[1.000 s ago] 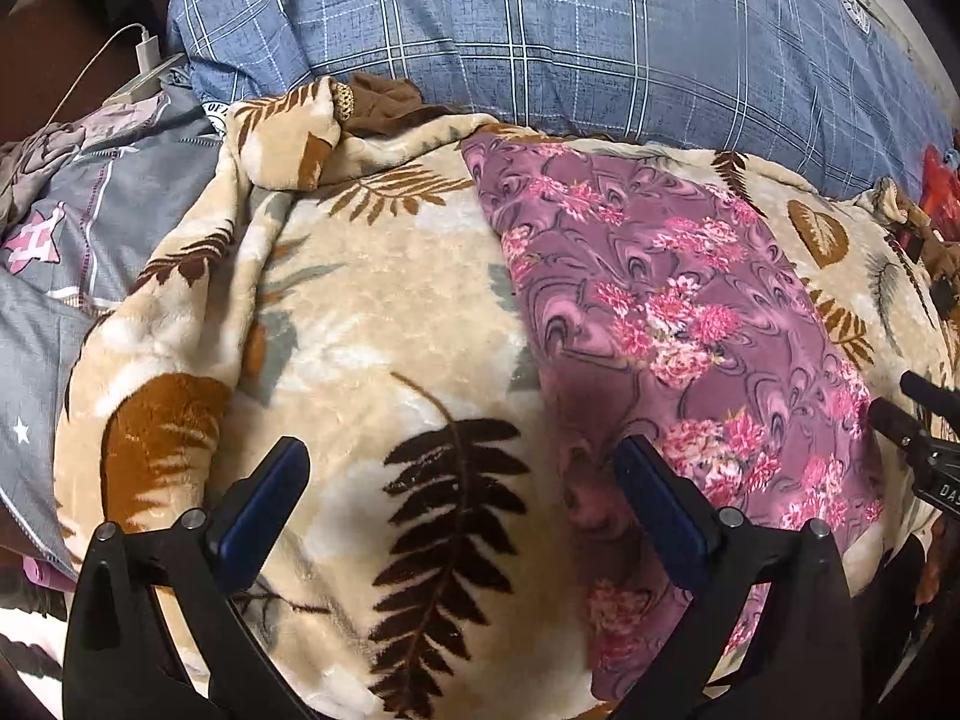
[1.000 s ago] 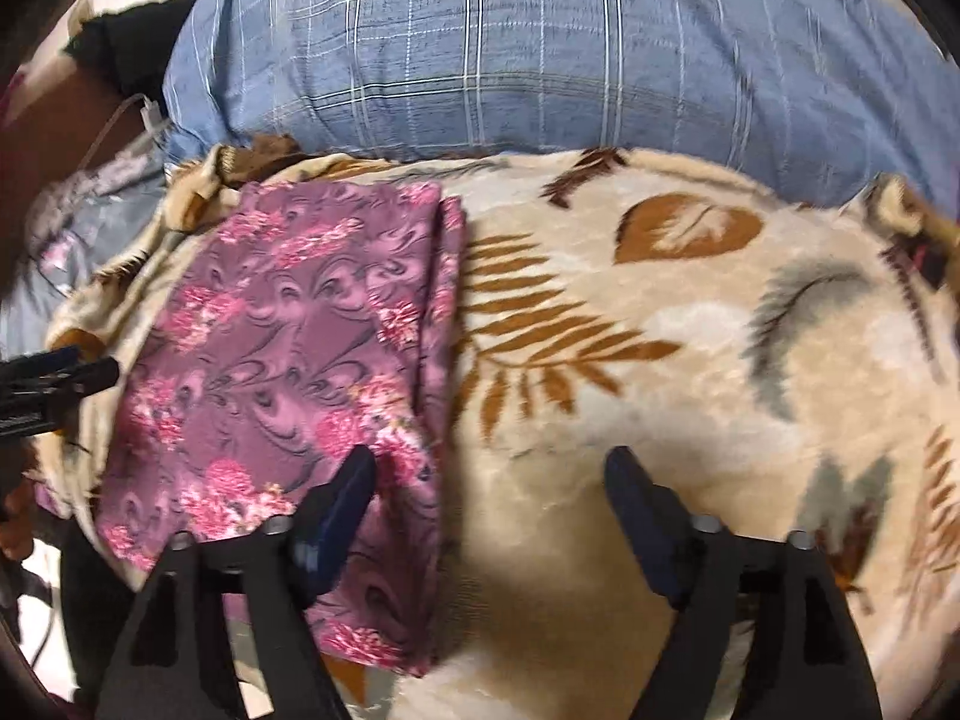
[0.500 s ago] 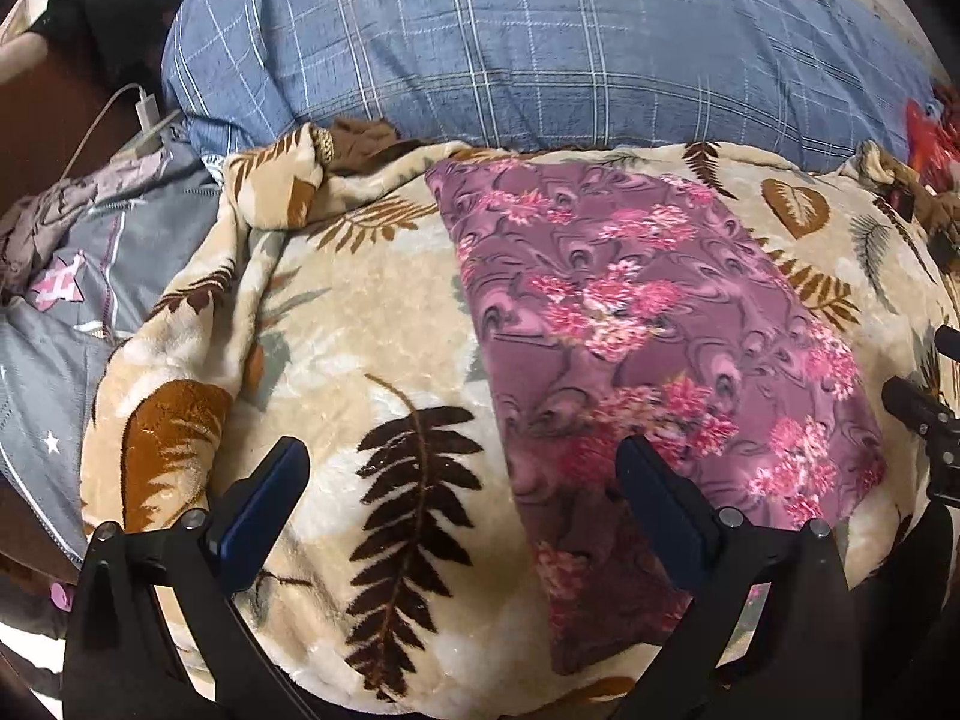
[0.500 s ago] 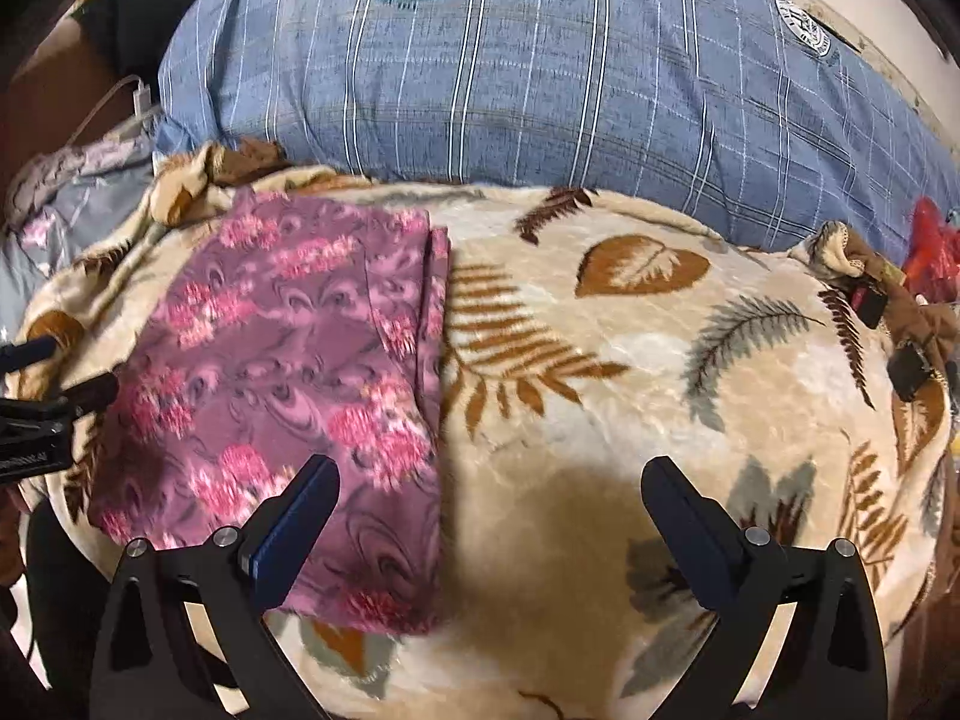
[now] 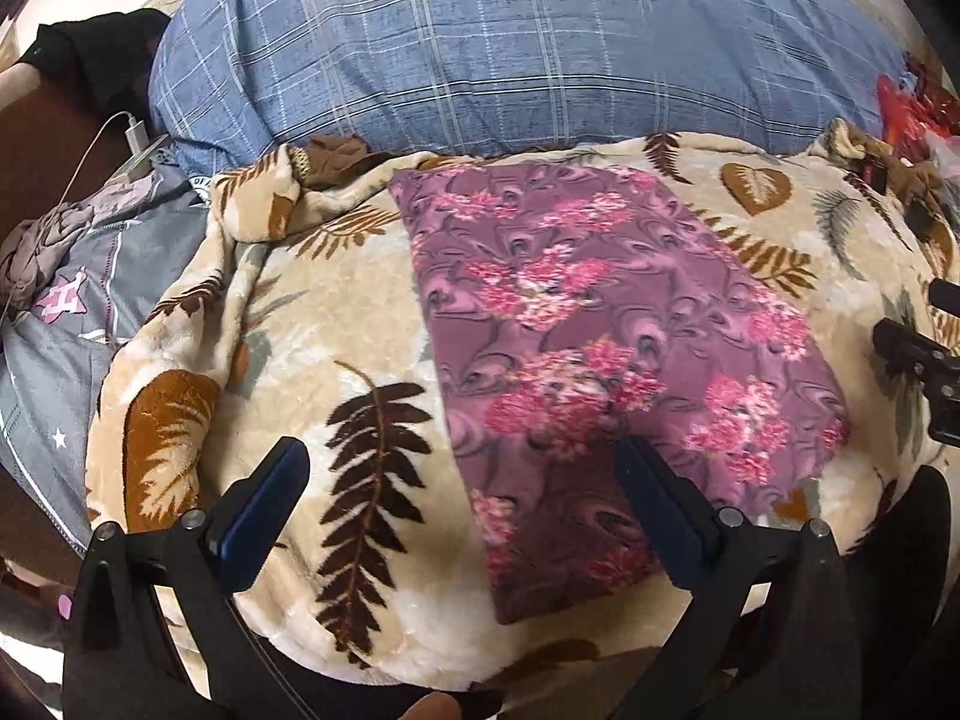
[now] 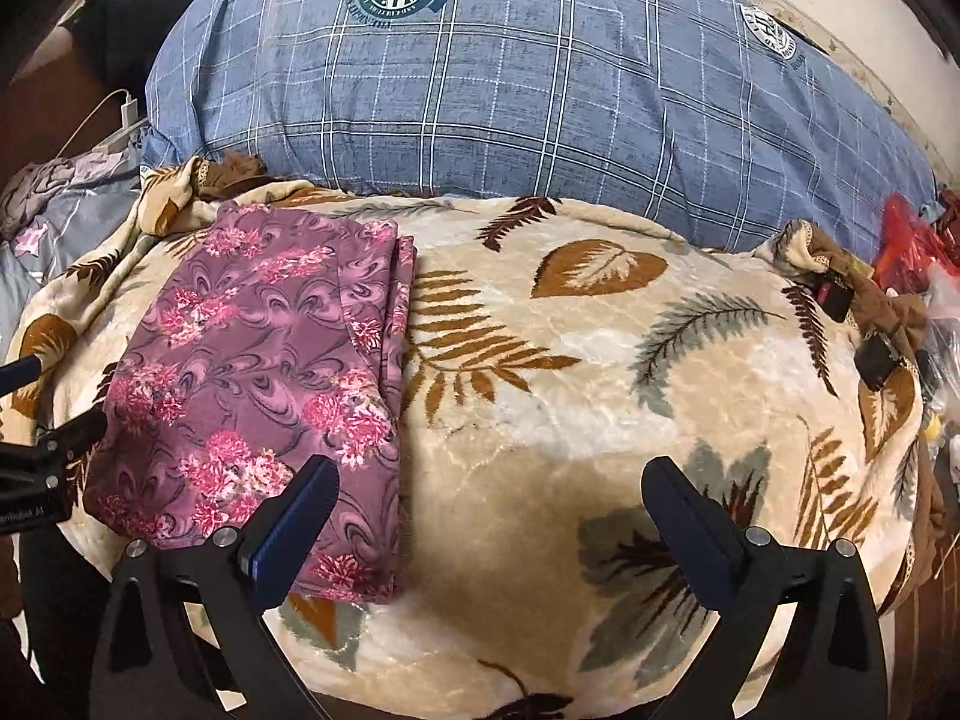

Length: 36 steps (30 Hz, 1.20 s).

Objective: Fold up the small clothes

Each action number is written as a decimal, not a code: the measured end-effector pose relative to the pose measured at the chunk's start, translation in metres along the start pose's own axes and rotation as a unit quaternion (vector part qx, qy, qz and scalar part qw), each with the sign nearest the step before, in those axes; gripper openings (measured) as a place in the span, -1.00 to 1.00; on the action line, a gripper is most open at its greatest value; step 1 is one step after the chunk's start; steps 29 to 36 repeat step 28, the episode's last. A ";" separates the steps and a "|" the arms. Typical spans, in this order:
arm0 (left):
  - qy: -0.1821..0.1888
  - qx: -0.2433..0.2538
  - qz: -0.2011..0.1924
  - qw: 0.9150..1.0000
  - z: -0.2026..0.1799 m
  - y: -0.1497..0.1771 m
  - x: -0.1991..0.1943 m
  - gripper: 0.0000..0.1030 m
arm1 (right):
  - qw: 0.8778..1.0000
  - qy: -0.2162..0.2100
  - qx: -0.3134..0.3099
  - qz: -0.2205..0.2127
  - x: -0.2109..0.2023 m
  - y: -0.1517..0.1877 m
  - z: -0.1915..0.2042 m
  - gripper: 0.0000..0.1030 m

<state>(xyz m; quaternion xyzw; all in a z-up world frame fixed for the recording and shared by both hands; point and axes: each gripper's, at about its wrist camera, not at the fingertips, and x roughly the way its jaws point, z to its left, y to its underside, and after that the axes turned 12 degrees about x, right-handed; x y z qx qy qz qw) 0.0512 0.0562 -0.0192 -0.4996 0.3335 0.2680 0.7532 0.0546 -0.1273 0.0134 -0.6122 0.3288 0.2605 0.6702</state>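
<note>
A purple garment with pink flowers (image 5: 600, 348) lies folded flat in a long rectangle on a beige leaf-print blanket (image 5: 336, 312). It also shows at the left of the right wrist view (image 6: 270, 396), with its layered edges along its right side. My left gripper (image 5: 462, 492) is open and empty, held above the garment's near left edge. My right gripper (image 6: 486, 510) is open and empty, held above the blanket (image 6: 600, 372) just right of the garment. Neither gripper touches the cloth.
A big blue plaid cushion (image 6: 510, 120) lies behind the blanket. Grey bedding (image 5: 66, 312) and a white charger with cable (image 5: 135, 135) are at the left. A red bag (image 6: 906, 240) and small dark items (image 6: 834, 297) sit at the right.
Both grippers have pulled back and up from the garment. The right gripper's left finger no longer rests on the cloth. The garment stays folded on the blanket.
</note>
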 end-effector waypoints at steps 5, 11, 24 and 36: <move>0.018 0.007 -0.010 1.000 -0.011 0.001 -0.010 0.99 | 1.000 0.000 -0.002 -0.007 -0.007 0.003 -0.002 0.98; 0.038 0.013 -0.017 0.999 -0.022 0.004 -0.018 0.99 | 1.000 -0.004 0.005 -0.005 -0.011 0.008 -0.006 0.98; 0.106 -0.014 -0.017 0.994 -0.039 -0.001 -0.022 0.99 | 1.000 -0.002 0.023 -0.005 -0.015 0.006 -0.022 0.98; 0.100 -0.009 -0.012 0.995 -0.043 -0.001 -0.023 0.99 | 1.000 0.004 0.018 -0.006 -0.015 0.006 -0.028 0.98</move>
